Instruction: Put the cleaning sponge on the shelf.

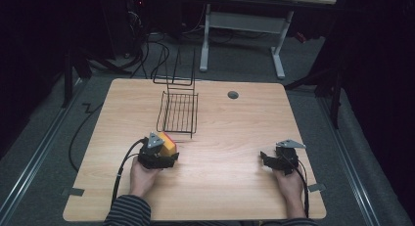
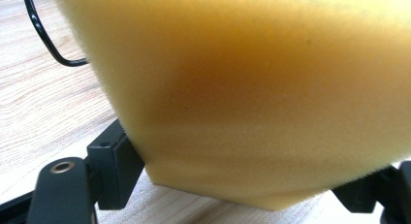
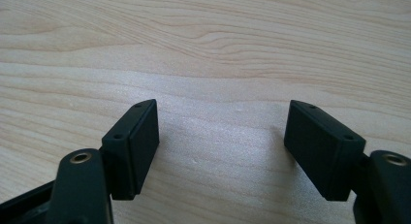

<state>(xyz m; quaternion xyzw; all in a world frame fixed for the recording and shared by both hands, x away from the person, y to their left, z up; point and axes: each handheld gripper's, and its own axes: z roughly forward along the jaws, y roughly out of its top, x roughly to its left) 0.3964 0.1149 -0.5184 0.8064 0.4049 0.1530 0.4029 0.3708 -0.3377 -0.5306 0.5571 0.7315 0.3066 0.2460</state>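
A yellow sponge [image 1: 169, 145] with a red-orange top sits at the table's front left, just before the wire rack. My left gripper [image 1: 164, 153] is closed around it. In the left gripper view the sponge [image 2: 252, 88] looms large and close, its lower part wedged between the two black jaws, which press on its sides; the left gripper [image 2: 242, 187] is shut on it. My right gripper [image 1: 270, 161] rests low at the front right of the table. In the right gripper view the right gripper [image 3: 223, 136] stands open, with only bare wood between its pads.
A black wire rack [image 1: 178, 111] stands at the back middle-left of the wooden table [image 1: 235, 133]; a loop of its wire [image 2: 46, 37] shows beside the sponge. A grey grommet [image 1: 233, 95] sits near the far edge. Cables trail from both grippers toward the front edge.
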